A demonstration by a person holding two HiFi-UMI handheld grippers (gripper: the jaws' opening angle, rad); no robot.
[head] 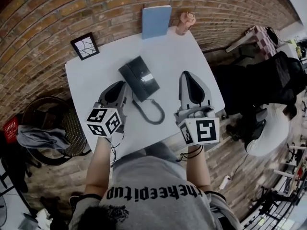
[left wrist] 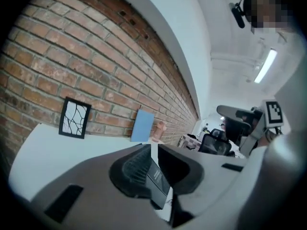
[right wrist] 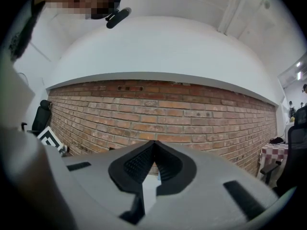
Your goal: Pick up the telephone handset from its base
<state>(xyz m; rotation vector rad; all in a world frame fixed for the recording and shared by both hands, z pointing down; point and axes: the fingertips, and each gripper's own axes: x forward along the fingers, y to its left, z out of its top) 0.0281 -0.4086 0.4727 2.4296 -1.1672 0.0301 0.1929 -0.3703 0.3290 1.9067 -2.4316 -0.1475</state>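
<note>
A black telephone point(head: 139, 78) lies in the middle of the white table point(head: 96, 75), its handset resting on the base and its coiled cord point(head: 149, 114) looping toward the near edge. My left gripper point(head: 123, 84) is shut and empty, its tip just left of the phone's near end. In the left gripper view the shut jaws point(left wrist: 152, 145) frame a dark slice of the telephone point(left wrist: 157, 182) below them. My right gripper point(head: 185, 74) is shut with nothing in it, to the right of the phone and apart from it. In the right gripper view its jaws point(right wrist: 154, 143) point at the brick wall.
Against the brick wall at the table's far edge stand a black picture frame point(head: 85, 45), a blue book point(head: 156, 21) and a small figurine point(head: 185, 23). A dark wire chair point(head: 53, 128) stands left of the table. An office chair point(head: 268, 80) and a seated person point(head: 268, 135) are to the right.
</note>
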